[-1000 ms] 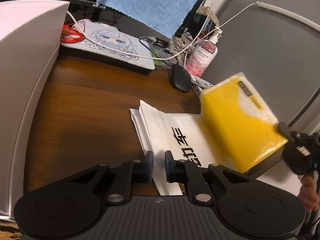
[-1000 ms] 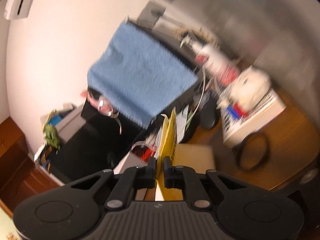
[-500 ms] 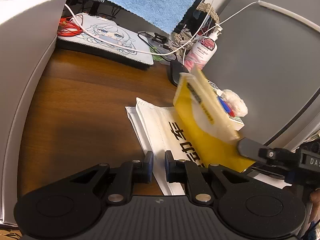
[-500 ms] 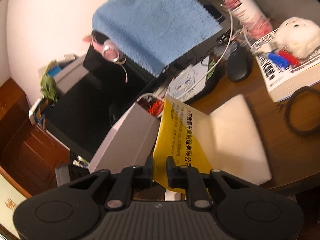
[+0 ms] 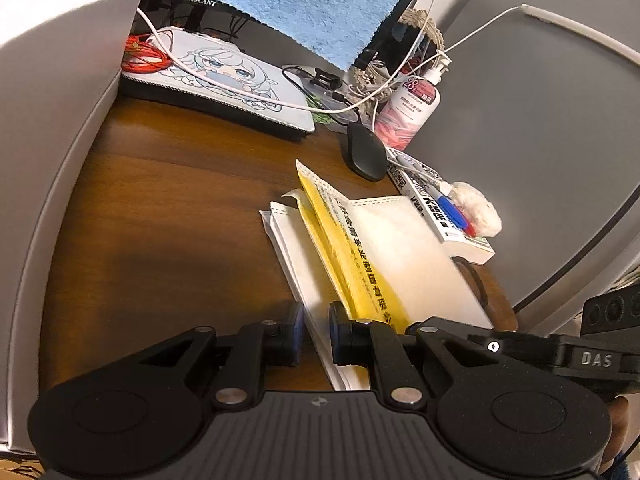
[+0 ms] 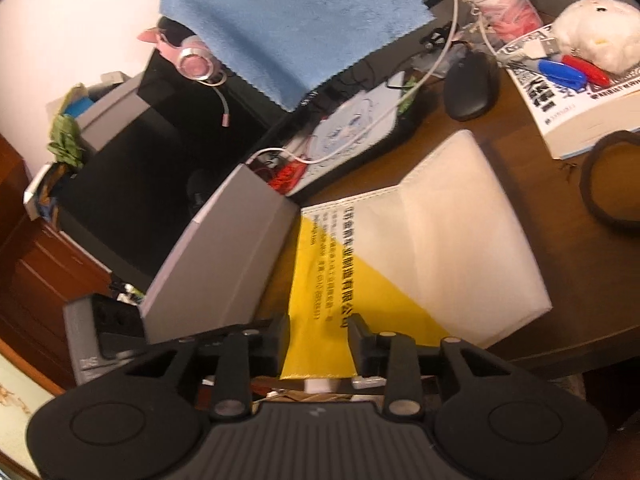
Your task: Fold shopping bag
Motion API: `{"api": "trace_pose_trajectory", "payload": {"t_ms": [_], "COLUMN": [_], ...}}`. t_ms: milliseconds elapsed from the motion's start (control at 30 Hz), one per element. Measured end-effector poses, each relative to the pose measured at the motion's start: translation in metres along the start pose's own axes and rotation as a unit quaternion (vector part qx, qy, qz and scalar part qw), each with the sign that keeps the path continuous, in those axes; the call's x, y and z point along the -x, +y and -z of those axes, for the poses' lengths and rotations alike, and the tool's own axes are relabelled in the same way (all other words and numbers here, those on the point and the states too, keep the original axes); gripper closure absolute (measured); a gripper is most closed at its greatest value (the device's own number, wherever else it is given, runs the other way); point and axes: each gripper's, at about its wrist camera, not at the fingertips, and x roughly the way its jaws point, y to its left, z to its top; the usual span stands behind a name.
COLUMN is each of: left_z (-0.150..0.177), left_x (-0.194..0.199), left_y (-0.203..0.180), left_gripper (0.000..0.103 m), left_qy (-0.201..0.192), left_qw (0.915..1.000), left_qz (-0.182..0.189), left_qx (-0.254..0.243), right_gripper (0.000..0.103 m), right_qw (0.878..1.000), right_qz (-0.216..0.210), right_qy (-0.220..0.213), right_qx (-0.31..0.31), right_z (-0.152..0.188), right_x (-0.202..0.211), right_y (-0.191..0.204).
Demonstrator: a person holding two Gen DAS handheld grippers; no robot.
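Left gripper [image 5: 316, 334]: jaws narrowly parted over bag edge, grip unclear | Right gripper [image 6: 318, 344]: jaws released, astride yellow flap | Shopping bag [image 5: 400, 248]: folded over on desk [image 5: 168, 220]

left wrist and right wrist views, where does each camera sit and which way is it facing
Left wrist: rides the left hand-held gripper, looking forward over the wooden desk at the shopping bag, mouse and book; its own fingers show, narrowly apart, and the right tool enters at lower right.
Right wrist: rides the right hand-held gripper, tilted, looking down over the bag's yellow flap toward the monitor; its fingers show spread open, either side of the flap.
Shared: bag, mouse, book, blue cloth.
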Motion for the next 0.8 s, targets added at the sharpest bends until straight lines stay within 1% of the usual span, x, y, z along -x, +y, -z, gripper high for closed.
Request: {"api": "trace_pose_trajectory", "payload": {"t_ms": [133,233,333,400,500,633,733,800], "left_z": [-0.002,-0.005,-0.012,-0.017,-0.021,-0.016,-0.010,-0.009], "left_x": [0.011,0.022,0.033,0.031,0.012,-0.015,-0.025,-0.026], "left_y": [-0.001,-0.003,-0.012,-0.021,-0.032,-0.034,-0.031,-0.031], "left_gripper": [0.091,0.091,0.091,0.091,0.091,0.091,0.091,0.091], "left_qy": [-0.020,-0.040,-0.063,-0.066,-0.051,-0.018,-0.007,-0.007], "left_qw": [0.9997,0.9988,0.9976,0.9972,0.9976,0.9989,0.9993,0.9992], "left_qz": [-0.017,-0.028,-0.020,-0.014,0.004,-0.002,-0.004,-0.005], "left_qx": [-0.004,-0.008,-0.020,-0.032,-0.048,-0.043,-0.036,-0.038], "right_gripper": [0.073,0.079,0.082,0.082,0.083,0.083,0.083,0.083], "right_qw": [0.999,0.999,0.998,0.998,0.997,0.997,0.997,0.997], "right_qz": [0.028,0.042,0.051,0.054,0.060,0.062,0.059,0.059], "right_qy": [0.008,0.011,0.012,0.012,0.011,0.009,0.008,0.008], "right_qx": [0.016,0.024,0.035,0.042,0.049,0.051,0.047,0.041], "right_z": [0.004,0.005,0.007,0.007,0.007,0.008,0.008,0.007], "right_x": [-0.003,-0.004,-0.005,-0.005,-0.005,-0.005,-0.004,-0.002], "right_y": [0.000,0.001,0.002,0.004,0.006,0.007,0.006,0.004]}}
